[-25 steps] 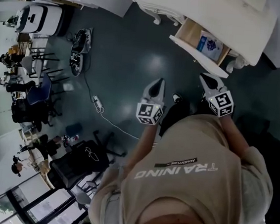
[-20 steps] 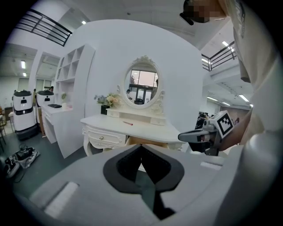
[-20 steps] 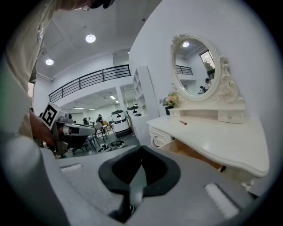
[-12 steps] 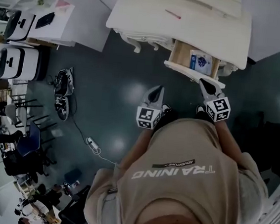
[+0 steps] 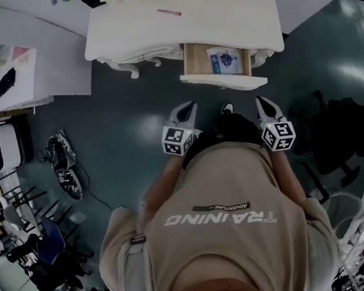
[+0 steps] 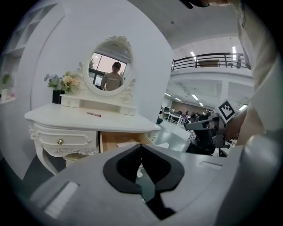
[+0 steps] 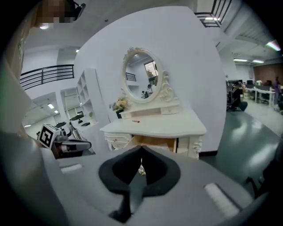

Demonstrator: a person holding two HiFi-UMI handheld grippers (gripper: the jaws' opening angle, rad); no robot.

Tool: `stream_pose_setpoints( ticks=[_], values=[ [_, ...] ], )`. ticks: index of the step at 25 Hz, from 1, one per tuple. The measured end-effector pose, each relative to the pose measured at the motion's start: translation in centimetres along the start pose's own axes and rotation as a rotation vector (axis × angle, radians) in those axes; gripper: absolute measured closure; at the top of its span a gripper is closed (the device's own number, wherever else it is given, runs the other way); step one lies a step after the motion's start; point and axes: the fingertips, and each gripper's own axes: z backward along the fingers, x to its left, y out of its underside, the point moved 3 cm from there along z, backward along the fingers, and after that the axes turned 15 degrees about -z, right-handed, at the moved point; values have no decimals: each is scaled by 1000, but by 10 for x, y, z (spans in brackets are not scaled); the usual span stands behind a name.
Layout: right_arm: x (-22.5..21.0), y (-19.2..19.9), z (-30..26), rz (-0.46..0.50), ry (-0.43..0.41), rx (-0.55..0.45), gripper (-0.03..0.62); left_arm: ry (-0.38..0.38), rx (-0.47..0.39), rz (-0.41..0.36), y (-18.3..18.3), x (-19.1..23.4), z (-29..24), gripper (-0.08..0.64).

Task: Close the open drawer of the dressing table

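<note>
Seen from the head, an open drawer [image 5: 200, 61] juts toward the person from a white counter [image 5: 182, 19], with a blue and white packet [image 5: 222, 58] inside. Both grippers point at it with their jaws pressed together and nothing between them. The drawer's front panel [image 5: 222, 82] lies ahead of both, its long axis running crosswise to the way they point. The left gripper [image 5: 187, 105] faces the panel's left end and the right gripper [image 5: 260, 103] its right end. Neither touches the panel. The right one looks nearer, so it would likely reach first. Closing probably needs a straight push forward, away from the person.
</note>
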Motion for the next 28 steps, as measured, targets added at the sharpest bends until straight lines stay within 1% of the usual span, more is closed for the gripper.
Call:
stream_pose_setpoints(
  ticks=[3,5,7,10,13,17,21,23,28],
  values=[
    [-22,0,3,-55,62,-42,588,54,25,-13,-4,-3,-22,558],
    [-36,-2,-7,-86,81,-32,588,65,43,-17,-11,1,-33,558],
    [-45,-5,-21,-108,81,-7,588,62,61,-14,-19,9,-39,558],
    [-49,-14,-50,-109,46,38,588,54,101,-13,-27,24,-45,558],
    [-57,-20,-79,-107,1,107,588,84,160,-12,-23,29,-67,558],
    [-74,-14,-106,-136,-41,219,588,159,243,-12,-10,29,-109,558],
    [-89,-6,-112,-166,-50,298,588,216,342,-13,7,21,-135,558],
    [-94,3,-113,-189,-50,344,588,237,368,8,14,20,-143,558],
    [-106,40,-111,-235,-41,488,588,289,439,60,41,19,-160,558]
  ],
)
